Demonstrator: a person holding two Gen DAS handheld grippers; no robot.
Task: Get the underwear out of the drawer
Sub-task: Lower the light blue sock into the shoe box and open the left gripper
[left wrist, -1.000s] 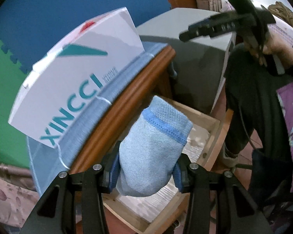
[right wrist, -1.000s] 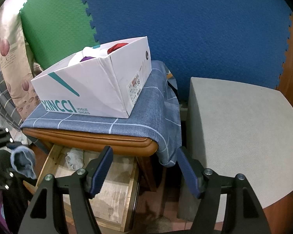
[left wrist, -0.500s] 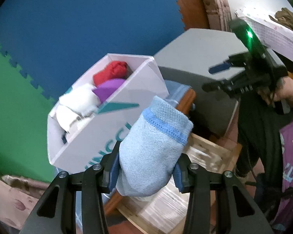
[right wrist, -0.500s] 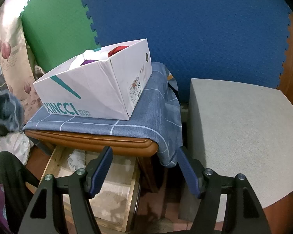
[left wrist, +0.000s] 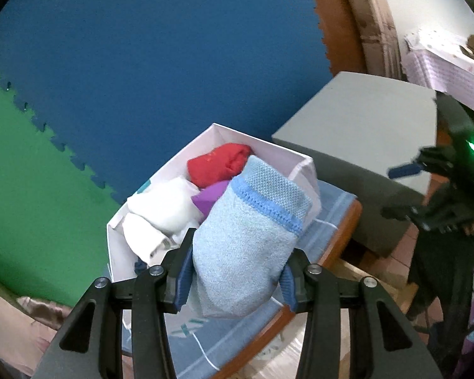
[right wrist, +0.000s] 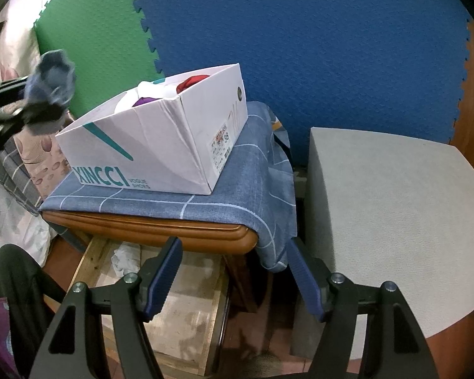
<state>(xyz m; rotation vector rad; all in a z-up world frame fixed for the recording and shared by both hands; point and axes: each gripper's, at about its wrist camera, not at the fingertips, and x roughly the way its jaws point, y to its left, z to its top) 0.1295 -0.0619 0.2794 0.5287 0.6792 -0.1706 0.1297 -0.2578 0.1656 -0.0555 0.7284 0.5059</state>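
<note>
Both wrist views sharing shoebox (left wrist: 303, 170)

Light-blue folded underwear (left wrist: 246, 246) clamped upright in left gripper (left wrist: 237, 281), above open drawer (right wrist: 173, 309)

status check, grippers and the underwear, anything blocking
Left gripper shut on light blue underwear, held above the white shoebox. Right gripper open, empty, over open drawer. Nothing blocking.

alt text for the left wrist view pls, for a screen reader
The left gripper clamps a folded light blue garment in the air above an open white box holding red, white and purple folded items. The box sits on a blue checked cloth; the right gripper shows at right.
</note>
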